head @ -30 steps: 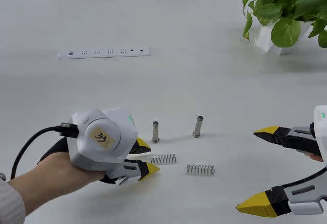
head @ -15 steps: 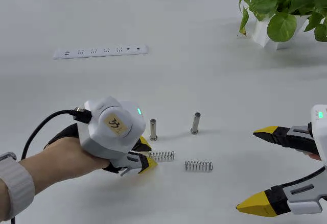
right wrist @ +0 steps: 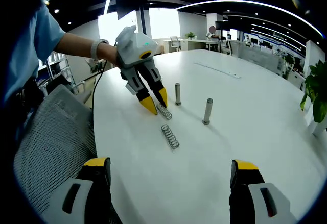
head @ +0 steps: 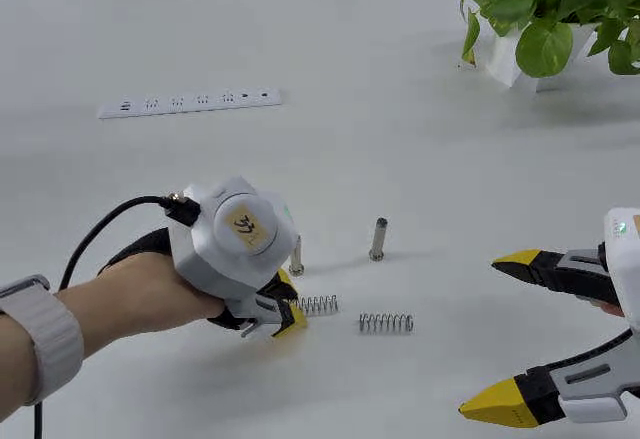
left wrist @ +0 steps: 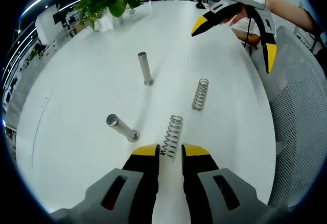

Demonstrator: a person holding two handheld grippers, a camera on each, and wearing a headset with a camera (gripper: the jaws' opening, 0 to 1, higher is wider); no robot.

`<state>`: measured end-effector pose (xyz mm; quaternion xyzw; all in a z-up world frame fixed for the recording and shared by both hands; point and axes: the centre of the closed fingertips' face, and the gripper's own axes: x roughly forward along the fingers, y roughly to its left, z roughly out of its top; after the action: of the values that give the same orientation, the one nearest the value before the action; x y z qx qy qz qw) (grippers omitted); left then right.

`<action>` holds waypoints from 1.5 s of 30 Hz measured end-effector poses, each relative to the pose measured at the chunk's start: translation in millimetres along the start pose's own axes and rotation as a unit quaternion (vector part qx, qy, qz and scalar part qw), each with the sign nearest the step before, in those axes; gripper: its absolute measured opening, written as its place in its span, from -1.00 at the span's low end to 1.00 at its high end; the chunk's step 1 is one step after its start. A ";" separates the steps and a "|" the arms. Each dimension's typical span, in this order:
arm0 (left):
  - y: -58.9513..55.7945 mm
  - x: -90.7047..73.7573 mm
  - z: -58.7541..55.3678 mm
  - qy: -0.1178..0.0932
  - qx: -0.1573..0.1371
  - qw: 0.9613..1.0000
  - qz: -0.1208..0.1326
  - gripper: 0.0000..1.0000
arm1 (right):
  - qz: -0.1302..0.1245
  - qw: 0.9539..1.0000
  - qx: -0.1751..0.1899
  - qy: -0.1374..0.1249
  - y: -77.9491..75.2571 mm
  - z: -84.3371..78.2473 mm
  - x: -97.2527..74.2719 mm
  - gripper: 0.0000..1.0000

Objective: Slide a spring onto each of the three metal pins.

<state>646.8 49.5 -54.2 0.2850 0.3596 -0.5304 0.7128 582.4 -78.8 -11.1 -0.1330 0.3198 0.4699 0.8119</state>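
power strip (head: 190,102) far left, not relevant. left claw (head: 283,311) is low on the surface (head: 400,139), jaws a narrow gap apart. They straddle the left end of the first spring (head: 318,305). In the left gripper view the coil end sits between the tips but doesn't look pinched, so I'd say nothing is held. left pin (head: 296,257) stands just behind, partly hidden by that claw. right pin (head: 377,239) is upright further right. second spring (head: 386,323) lies flat on the near side of the right pin, apart from it. I count two pins and two springs. right claw (head: 505,331) hovers at right, jaws wide, empty. plant (head: 545,9) far right.

Handling, my guess: the springs are light thin wire, soft along the axis, and likely to roll or ping out if squeezed hard. Pinch lightly across mid-coil and leave one end free for the pin. The pins look narrow-based and easy to tip. No readable brand. The sticker on the left claw's housing is an illegible scrawl.
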 end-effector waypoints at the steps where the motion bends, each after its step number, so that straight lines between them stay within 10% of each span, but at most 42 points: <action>1: -0.3 0.5 0.1 0.002 -0.001 1.000 -0.002 -0.74 | 0.000 1.000 0.000 0.000 0.2 -0.5 0.0 0.94; 29: -0.4 -0.6 -4.3 0.073 0.008 0.997 -0.003 -0.87 | 0.003 1.000 0.005 0.004 3.2 -3.9 2.7 0.94; 45: -7.8 -9.3 1.9 -0.054 -0.035 0.997 0.046 -0.87 | 0.013 1.000 0.006 -0.012 10.8 6.1 7.8 0.86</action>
<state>638.0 51.0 -45.7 0.2471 0.3255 -0.4992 0.7641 578.4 -64.7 -10.6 -0.1180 0.3148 0.4802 0.8102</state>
